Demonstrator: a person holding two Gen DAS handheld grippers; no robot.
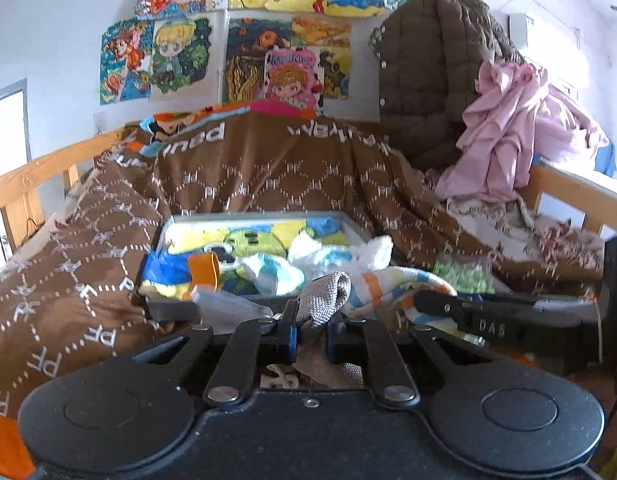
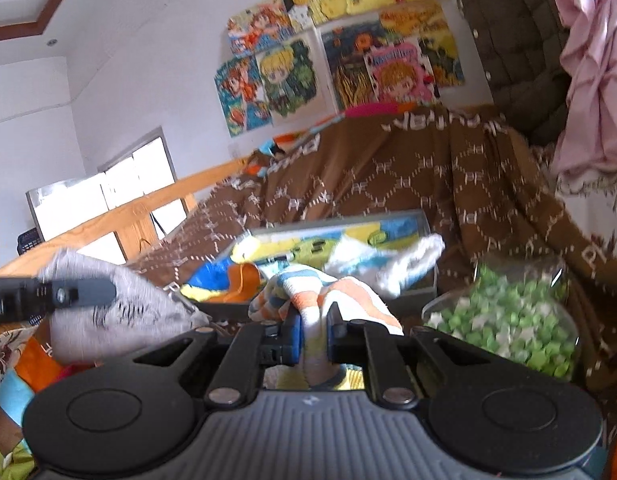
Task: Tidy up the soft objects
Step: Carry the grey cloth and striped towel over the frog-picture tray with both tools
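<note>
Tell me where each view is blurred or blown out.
Left wrist view: mostly sharp; the window at left is blown out white, and the bed's far right edge smears. Right wrist view: motion blur on the grey cloth and the green-and-white stars; the window is overexposed.

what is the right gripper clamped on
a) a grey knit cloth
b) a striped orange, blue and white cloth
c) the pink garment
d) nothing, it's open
b: in the right wrist view the right gripper pinches the striped cloth between its fingers, while the left gripper holds the grey knit cloth.
</note>
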